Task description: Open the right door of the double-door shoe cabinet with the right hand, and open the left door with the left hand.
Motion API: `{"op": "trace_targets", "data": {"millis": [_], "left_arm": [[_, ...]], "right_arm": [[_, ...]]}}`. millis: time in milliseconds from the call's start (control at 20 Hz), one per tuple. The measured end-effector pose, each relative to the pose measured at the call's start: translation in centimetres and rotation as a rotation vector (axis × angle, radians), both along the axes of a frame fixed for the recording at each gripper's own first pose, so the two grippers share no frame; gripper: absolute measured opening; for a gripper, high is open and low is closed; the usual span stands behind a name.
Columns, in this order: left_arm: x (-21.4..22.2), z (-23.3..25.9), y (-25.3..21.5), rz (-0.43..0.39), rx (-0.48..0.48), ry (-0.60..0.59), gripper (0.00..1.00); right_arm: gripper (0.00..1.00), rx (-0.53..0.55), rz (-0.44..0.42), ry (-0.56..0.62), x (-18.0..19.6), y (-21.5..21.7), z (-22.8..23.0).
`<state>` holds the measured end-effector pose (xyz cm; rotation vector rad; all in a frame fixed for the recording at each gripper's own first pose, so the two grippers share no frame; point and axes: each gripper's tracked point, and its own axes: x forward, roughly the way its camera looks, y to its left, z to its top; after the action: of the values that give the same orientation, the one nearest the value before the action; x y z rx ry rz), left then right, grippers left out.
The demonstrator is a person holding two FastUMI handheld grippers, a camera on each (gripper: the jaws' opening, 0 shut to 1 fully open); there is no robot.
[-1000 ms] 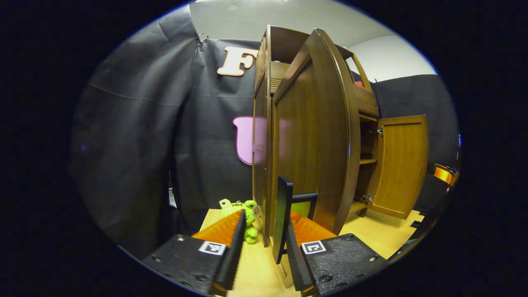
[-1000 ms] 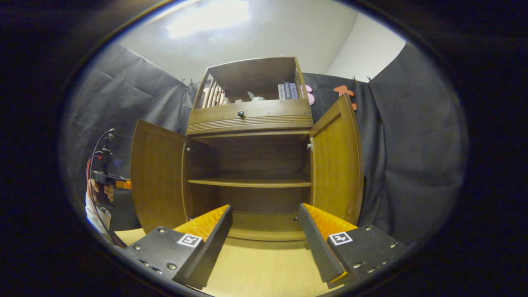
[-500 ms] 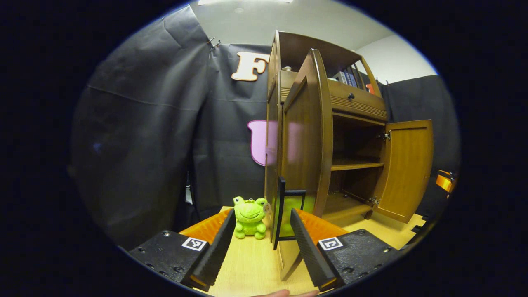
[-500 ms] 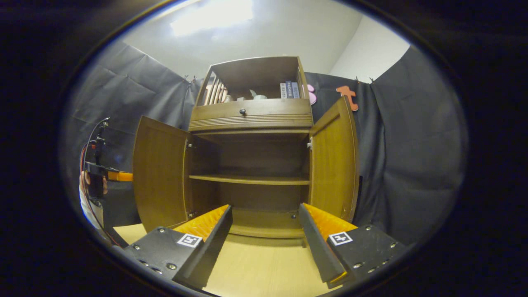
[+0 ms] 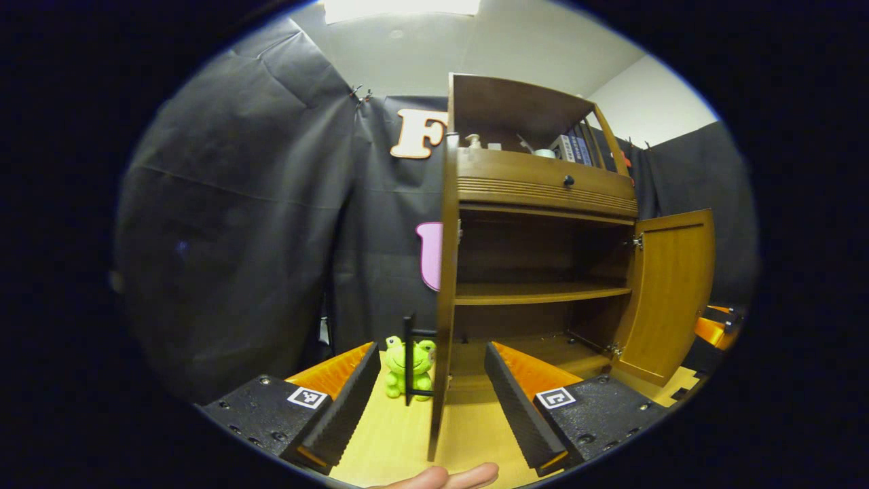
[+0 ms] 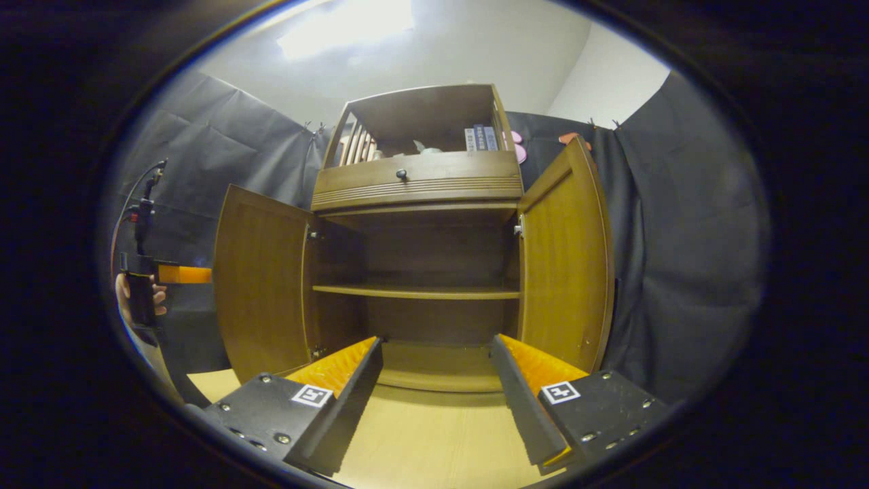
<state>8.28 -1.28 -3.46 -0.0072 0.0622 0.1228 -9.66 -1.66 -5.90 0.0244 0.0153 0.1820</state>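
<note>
Shoe cabinet [image 6: 417,272] on the counter [image 6: 434,441], left door [image 6: 261,285] and right door [image 6: 563,258] swung wide. Both tongs, left [image 5: 428,401] and right [image 6: 434,397], gape empty. Doors: stiff, hinged, probably light; best gripped by the black handle [image 5: 409,360].

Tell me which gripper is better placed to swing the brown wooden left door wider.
Left. The open left gripper frames the edge of the brown wooden left door; the right gripper, also open, faces the wooden shoe cabinet middle-on, touching neither door.
</note>
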Motion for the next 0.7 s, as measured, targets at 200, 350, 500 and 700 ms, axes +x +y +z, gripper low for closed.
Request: {"op": "trace_targets", "data": {"millis": [200,350,500,700], "left_arm": [[0.9,0.9,-2.5,-0.031,0.006,-0.045,0.96],[1.7,1.3,-3.7,-0.062,0.03,-0.069,0.92],[2.6,1.3,-5.9,-0.097,0.005,-0.075,0.96],[3.4,1.1,-7.6,-0.13,-0.022,-0.091,0.93]], "right_arm": [[0.94,0.007,0.015,-0.017,0.2,-0.1,0.6],[0.94,0.013,0.023,-0.033,0.4,-0.3,1.5],[0.94,0.0,0.018,-0.045,0.9,-0.4,2.3],[0.96,-0.025,-0.061,-0.046,1.8,-1.3,3.5]]}}
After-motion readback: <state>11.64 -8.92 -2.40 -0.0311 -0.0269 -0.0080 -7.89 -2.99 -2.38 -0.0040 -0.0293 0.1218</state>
